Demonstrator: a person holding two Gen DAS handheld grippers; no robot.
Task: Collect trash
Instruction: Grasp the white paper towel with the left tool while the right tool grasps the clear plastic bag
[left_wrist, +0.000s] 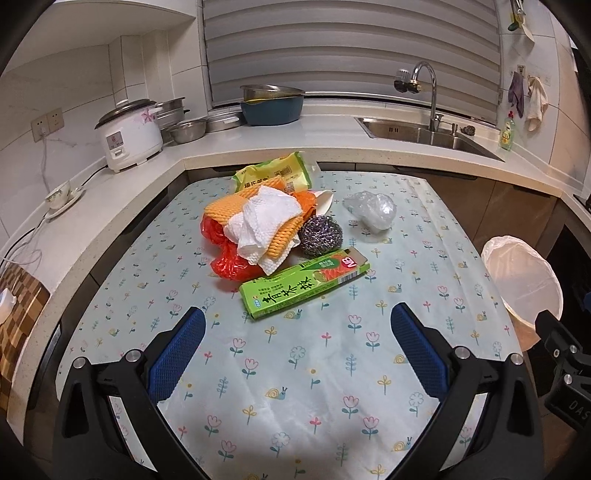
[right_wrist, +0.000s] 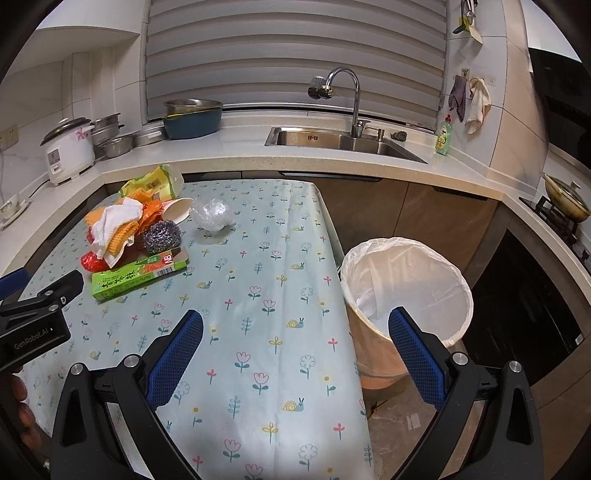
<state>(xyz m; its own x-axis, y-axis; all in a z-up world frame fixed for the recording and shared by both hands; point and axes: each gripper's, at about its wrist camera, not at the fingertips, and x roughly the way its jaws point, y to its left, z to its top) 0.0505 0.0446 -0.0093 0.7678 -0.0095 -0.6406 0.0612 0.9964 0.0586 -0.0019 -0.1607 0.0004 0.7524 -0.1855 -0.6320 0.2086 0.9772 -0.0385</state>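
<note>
A trash pile lies on the flowered tablecloth (left_wrist: 314, 369): a green box (left_wrist: 303, 284), a steel wool ball (left_wrist: 320, 235), a white paper towel (left_wrist: 266, 225) over orange foam net and a red plastic bag (left_wrist: 229, 262), a yellow-green packet (left_wrist: 277, 173), a paper cup and crumpled clear plastic (left_wrist: 371, 210). My left gripper (left_wrist: 297, 325) is open and empty, just short of the green box. My right gripper (right_wrist: 295, 328) is open and empty over the table's right edge, beside the lined bin (right_wrist: 406, 291). The pile also shows in the right wrist view (right_wrist: 136, 236).
The bin stands on the floor right of the table (left_wrist: 524, 277). Behind runs a counter with a rice cooker (left_wrist: 129, 133), metal bowls, a blue basin (left_wrist: 273, 107), a sink (left_wrist: 424, 134) and a dish soap bottle (right_wrist: 443, 134). A stove with a pan (right_wrist: 565, 203) is far right.
</note>
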